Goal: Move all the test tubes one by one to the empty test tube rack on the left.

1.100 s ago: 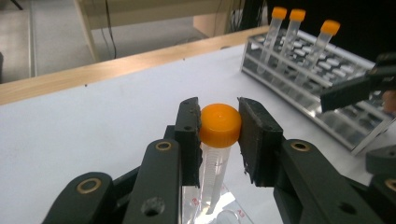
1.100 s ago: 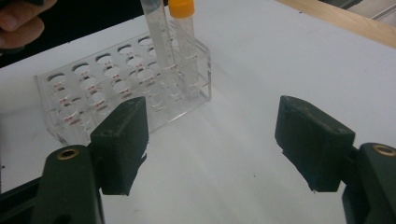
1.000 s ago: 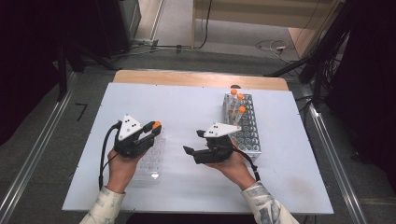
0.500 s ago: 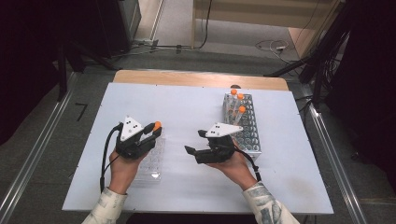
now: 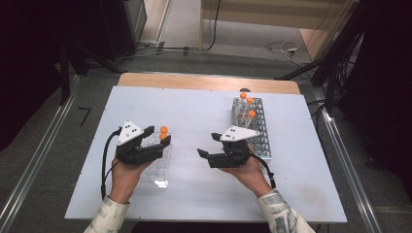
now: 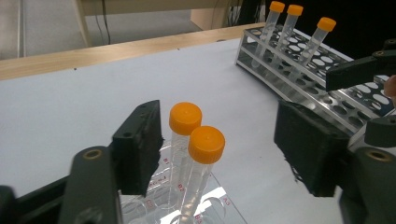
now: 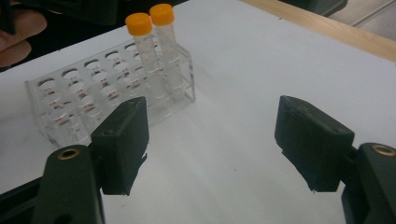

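Jaws of your left gripper [image 6: 219, 154] stand wide apart, holding nothing, straddling two orange-capped tubes [image 6: 196, 158] that stand upright in the clear rack [image 5: 154, 167] under your left hand. Their long axis runs vertically, so the nearer cap sits dead ahead at twelve o'clock between the pads. Your right gripper [image 5: 206, 153] is equally open and empty, farther from them, with the metal rack [image 5: 260, 136] at its two o'clock.
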The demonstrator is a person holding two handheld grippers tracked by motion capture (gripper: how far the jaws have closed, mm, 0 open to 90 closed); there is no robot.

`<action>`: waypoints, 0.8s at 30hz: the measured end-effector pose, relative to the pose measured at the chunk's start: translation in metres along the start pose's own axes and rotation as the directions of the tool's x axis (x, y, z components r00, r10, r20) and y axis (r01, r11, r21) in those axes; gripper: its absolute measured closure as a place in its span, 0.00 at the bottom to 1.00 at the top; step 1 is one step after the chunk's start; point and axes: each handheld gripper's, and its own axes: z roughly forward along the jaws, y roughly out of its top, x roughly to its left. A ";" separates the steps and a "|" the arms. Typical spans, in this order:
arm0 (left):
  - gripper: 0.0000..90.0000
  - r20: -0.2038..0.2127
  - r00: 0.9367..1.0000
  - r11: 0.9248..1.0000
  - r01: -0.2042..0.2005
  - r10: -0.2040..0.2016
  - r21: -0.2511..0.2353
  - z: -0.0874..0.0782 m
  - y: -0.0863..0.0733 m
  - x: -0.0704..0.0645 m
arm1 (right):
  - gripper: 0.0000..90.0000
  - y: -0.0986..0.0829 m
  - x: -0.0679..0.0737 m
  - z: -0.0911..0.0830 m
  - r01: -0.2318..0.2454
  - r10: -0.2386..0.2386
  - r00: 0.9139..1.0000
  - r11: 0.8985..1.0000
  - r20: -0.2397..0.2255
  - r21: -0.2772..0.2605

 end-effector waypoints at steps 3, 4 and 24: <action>0.30 0.000 1.000 1.000 0.020 -0.020 -0.014 -0.003 0.000 0.003 | 0.28 -0.001 -0.008 -0.006 -0.016 0.016 0.999 1.000 0.031 -0.002; 0.29 -0.001 1.000 1.000 0.023 -0.023 -0.016 -0.003 0.000 0.003 | 0.28 -0.001 -0.011 -0.009 -0.026 0.026 0.999 1.000 0.042 -0.008; 0.17 -0.026 0.999 0.999 0.041 -0.041 -0.008 -0.001 -0.002 0.002 | 0.29 -0.018 -0.071 -0.056 -0.080 0.083 0.955 0.997 0.285 -0.024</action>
